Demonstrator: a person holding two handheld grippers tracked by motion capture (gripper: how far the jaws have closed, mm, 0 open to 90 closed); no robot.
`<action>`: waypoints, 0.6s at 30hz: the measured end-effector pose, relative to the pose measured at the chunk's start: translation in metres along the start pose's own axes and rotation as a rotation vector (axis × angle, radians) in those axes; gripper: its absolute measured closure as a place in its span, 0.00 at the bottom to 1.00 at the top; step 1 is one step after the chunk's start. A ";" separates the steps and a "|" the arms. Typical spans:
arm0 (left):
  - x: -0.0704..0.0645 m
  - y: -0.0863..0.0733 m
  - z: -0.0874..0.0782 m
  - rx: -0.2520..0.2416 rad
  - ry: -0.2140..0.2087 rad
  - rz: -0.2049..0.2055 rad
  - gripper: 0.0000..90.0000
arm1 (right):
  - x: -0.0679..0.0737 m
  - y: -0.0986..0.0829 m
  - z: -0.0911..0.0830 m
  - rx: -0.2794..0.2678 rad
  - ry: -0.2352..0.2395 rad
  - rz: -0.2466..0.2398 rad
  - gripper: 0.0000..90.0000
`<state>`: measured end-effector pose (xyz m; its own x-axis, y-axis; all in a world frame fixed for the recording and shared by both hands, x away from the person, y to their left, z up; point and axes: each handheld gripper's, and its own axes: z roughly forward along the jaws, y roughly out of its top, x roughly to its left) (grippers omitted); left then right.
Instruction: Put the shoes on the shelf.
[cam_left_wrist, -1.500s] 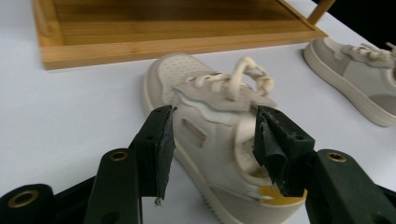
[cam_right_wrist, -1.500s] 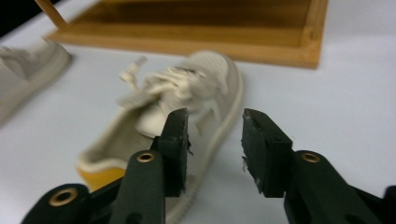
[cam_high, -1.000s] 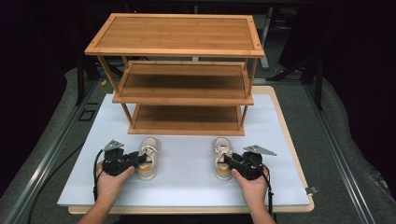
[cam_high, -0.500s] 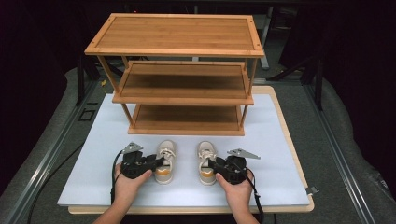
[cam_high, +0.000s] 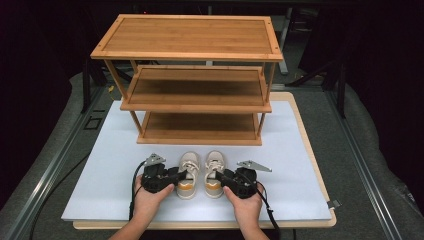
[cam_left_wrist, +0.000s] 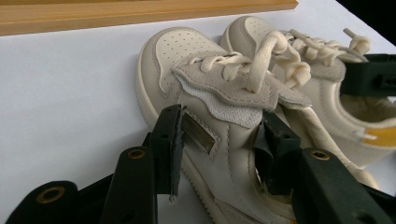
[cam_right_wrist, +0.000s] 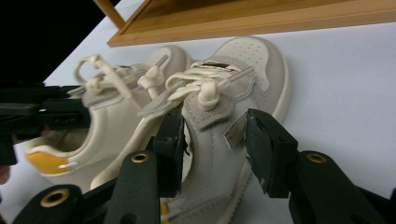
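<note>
2 small cream sneakers sit side by side, nearly touching, on the white mat (cam_high: 100, 170) just in front of the 3-tier wooden shoe rack (cam_high: 190, 80), toes pointing toward it. The left gripper (cam_high: 176, 175) clamps the left sneaker (cam_high: 187, 172) across its side, jaws pressed on either side of the upper. The right gripper (cam_high: 223, 177) likewise grips the right sneaker (cam_high: 214, 172) across its side. Both heels show yellow patches.
</note>
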<state>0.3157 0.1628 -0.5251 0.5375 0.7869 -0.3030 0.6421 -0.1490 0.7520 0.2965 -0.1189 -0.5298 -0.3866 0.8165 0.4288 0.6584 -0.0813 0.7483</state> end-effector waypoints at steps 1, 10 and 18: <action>-0.001 0.000 0.001 -0.005 0.006 -0.003 0.63 | 0.003 -0.001 0.001 -0.002 0.007 -0.009 0.65; 0.000 -0.004 -0.001 -0.025 0.006 -0.026 0.63 | 0.006 0.000 -0.001 0.026 0.010 -0.086 0.72; -0.002 -0.009 -0.005 -0.032 -0.014 -0.046 0.61 | 0.012 -0.002 -0.003 0.046 0.009 -0.109 0.73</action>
<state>0.3060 0.1655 -0.5283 0.5156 0.7841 -0.3454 0.6487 -0.0940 0.7552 0.2882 -0.1103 -0.5245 -0.4633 0.8137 0.3511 0.6412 0.0343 0.7666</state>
